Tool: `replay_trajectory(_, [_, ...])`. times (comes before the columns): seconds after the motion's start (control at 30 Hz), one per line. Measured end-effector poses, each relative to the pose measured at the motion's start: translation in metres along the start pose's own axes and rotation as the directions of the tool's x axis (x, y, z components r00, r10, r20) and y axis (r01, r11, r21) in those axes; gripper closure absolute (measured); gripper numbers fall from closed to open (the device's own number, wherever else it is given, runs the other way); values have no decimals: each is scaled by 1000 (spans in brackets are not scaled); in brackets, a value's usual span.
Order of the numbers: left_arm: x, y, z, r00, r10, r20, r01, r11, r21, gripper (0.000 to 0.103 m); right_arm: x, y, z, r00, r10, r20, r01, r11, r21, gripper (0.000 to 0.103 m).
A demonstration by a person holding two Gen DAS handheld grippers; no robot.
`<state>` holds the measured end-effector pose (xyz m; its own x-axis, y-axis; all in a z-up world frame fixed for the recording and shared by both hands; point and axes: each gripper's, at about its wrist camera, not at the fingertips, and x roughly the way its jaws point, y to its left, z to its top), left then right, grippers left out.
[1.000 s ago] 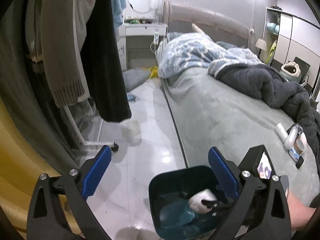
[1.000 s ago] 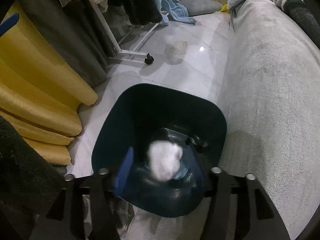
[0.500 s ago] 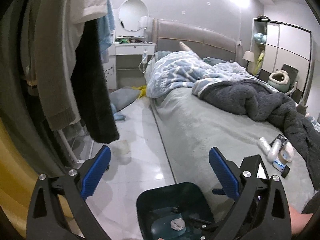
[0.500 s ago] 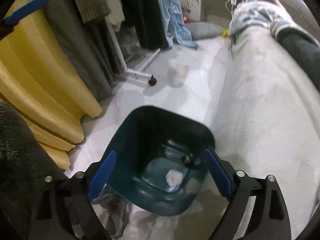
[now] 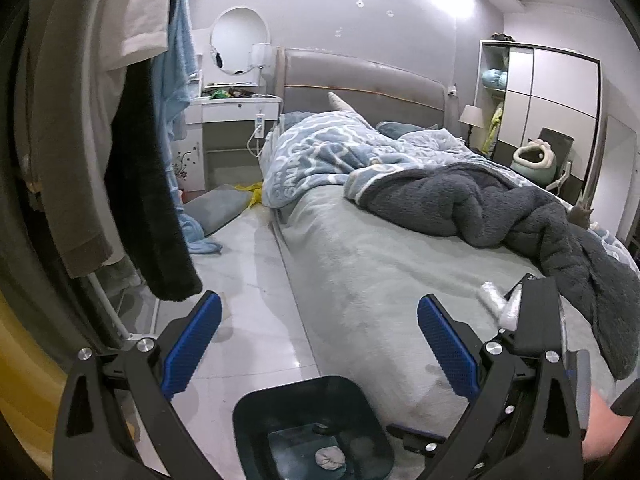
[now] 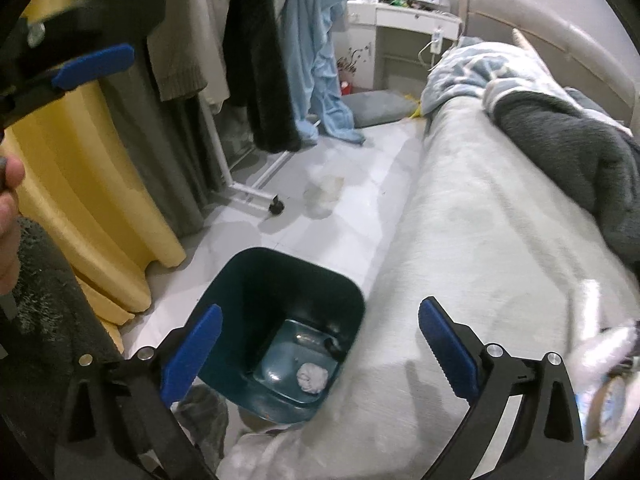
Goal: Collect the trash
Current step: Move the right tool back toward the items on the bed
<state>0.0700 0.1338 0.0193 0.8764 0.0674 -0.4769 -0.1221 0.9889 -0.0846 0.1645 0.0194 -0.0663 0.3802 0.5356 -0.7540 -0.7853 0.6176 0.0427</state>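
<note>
Down on the floor beside the bed [image 6: 460,240], the dark bin [image 6: 280,320] holds the crumpled white wad [image 6: 312,376] at its bottom. My right tongs [image 6: 320,344] have just been opening and gape empty above it; my left tongs [image 5: 318,344] also stand spread, grasping nothing.

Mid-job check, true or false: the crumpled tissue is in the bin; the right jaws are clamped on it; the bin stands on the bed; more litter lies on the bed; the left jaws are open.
1. The crumpled tissue lies at the bottom of the dark teal bin. True.
2. The right gripper is clamped on the tissue. False: its jaws have just been opening and hold nothing.
3. The bin stands on the bed. False: it stands on the floor beside it.
4. Wrappers lie on the bed. True.
5. The left gripper is open and empty. True.
</note>
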Motion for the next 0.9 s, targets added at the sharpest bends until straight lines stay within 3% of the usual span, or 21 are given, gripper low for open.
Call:
replay_trajectory(0.5, [15, -46, 2, 996, -91, -15, 91, 996, 3, 3, -59, -50, -20, 991, -104, 84, 102, 994, 28, 4])
replay_trajectory(0.9, [35, -89, 5, 983, -178, -47, 179, 983, 37, 3, -99, -107, -47, 972, -202, 122, 190, 976, 102, 4])
